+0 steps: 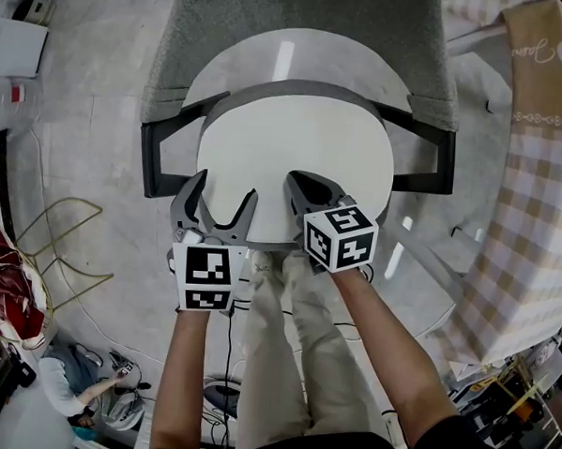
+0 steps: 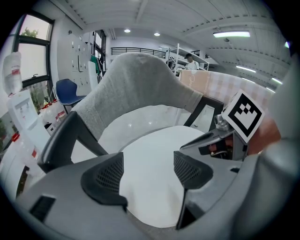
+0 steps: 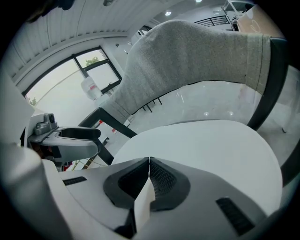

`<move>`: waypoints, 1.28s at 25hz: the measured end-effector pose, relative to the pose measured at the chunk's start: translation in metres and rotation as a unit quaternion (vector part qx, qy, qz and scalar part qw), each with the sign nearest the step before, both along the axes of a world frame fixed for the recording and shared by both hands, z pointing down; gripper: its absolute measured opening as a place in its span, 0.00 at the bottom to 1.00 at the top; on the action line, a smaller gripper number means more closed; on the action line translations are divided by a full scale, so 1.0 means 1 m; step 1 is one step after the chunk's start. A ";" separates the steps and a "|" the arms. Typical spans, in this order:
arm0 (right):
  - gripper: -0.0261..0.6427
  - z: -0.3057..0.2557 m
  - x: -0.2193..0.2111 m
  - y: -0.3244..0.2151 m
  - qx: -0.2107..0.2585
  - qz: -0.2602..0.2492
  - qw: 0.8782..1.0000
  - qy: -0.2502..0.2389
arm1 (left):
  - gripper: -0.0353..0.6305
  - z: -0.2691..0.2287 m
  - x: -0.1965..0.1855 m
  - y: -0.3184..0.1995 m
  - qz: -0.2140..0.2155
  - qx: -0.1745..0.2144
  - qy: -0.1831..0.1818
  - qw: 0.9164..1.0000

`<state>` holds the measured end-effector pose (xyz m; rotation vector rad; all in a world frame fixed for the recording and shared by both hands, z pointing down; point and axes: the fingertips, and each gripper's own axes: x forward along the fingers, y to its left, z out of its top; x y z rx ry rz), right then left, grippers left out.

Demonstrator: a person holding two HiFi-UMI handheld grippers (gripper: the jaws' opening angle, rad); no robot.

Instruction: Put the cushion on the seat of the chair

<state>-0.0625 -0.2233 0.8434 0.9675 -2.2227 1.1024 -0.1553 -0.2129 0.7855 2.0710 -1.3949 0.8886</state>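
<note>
The cushion (image 1: pixel 294 159), round, white and smooth, sat over the chair (image 1: pixel 272 40) seat. The right gripper (image 1: pixel 302 184) pinched its near edge. The left gripper (image 1: pixel 226 190) was open.

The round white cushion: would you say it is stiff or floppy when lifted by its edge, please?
The round white cushion is probably pliable: its edge pinches thin in the shut right gripper. It looks thin, so likely light.

Reads as smooth, matt white on the cushion (image 1: pixel 294 163). Shows rough grey woven cloth over the chair backrest (image 1: pixel 300 42), glossy white plastic on the seat shell (image 1: pixel 346 67), matt black on the frame (image 2: pixel 63 140). Carries dimpled matt black pads (image 2: pixel 105 176) on the jaws.
</note>
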 end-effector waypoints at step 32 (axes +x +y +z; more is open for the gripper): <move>0.07 -0.170 0.022 0.036 0.055 -0.044 0.997 0.010 | 0.29 -0.142 0.034 0.027 0.013 0.034 0.087 0.996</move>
